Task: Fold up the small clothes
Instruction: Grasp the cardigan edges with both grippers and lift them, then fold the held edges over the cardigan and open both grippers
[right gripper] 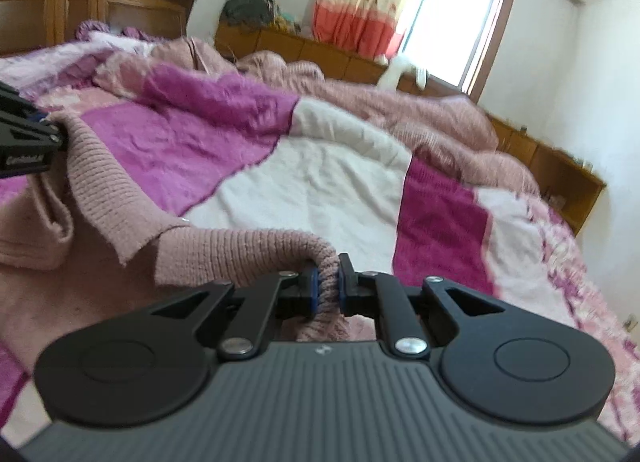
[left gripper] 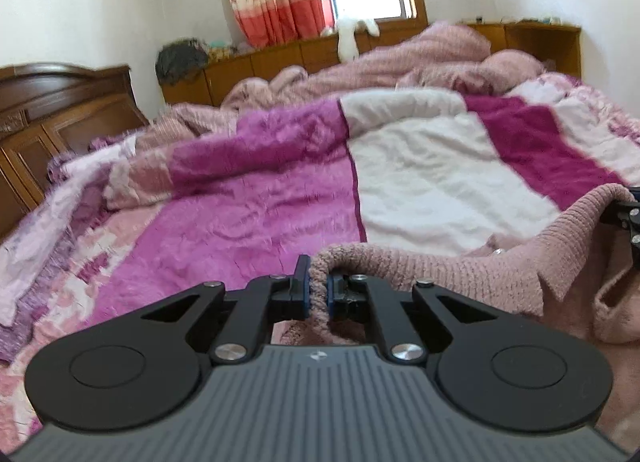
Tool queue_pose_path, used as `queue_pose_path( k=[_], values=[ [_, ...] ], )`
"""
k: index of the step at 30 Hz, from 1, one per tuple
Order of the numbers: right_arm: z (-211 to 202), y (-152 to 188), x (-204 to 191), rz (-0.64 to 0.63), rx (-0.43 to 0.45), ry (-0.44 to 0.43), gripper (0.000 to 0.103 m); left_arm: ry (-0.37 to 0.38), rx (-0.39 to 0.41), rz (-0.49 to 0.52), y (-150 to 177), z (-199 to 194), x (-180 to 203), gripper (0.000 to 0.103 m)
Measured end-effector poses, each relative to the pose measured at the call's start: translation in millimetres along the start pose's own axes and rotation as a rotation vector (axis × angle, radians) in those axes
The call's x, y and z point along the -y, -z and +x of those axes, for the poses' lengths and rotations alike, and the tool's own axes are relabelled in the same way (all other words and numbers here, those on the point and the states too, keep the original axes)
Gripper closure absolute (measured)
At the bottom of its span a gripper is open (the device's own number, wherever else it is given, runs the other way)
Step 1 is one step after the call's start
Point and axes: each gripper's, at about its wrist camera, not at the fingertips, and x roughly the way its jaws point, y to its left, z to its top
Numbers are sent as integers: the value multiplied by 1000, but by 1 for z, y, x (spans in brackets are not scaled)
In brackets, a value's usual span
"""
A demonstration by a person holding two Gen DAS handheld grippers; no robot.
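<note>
A dusty-pink ribbed knit garment (left gripper: pixel 480 274) hangs stretched between both grippers above the bed. My left gripper (left gripper: pixel 318 286) is shut on one ribbed edge of it. In the left wrist view the knit runs right to the other gripper (left gripper: pixel 628 217) at the frame's edge. My right gripper (right gripper: pixel 328 288) is shut on another ribbed edge of the pink garment (right gripper: pixel 224 250), which sweeps left toward the left gripper (right gripper: pixel 36 137). The garment's lower part droops out of sight below both cameras.
Beneath lies a plush bed cover (left gripper: pixel 420 181) in magenta, white and pink blocks. A rumpled pink blanket (left gripper: pixel 420 57) is heaped at the bed's far side. A dark wooden headboard (left gripper: pixel 48 101), low wooden cabinets (left gripper: pixel 280 57) and a curtained window (right gripper: pixel 448 9) ring the bed.
</note>
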Motion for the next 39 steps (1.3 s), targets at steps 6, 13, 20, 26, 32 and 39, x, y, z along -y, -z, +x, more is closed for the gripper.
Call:
queue_pose_path(
  k=[6, 13, 20, 26, 32, 39],
  values=[
    [43, 17, -15, -34, -69, -12, 91, -3, -107, 25, 25, 66, 5, 95],
    [76, 32, -19, -9, -153, -50, 88, 21, -185, 44, 50, 103, 5, 94],
    [78, 33, -6, 57, -165, -85, 79, 31, -216, -37, 45, 94, -15, 60],
    [63, 34, 15, 153, -174, -78, 52, 68, -215, -101, 37, 63, -35, 49],
    [33, 30, 20, 136, -151, -92, 52, 88, -178, -66, 33, 25, -40, 41],
    [-4, 30, 22, 104, -110, -98, 52, 176, -167, -2, 39, -5, -29, 37]
  ],
)
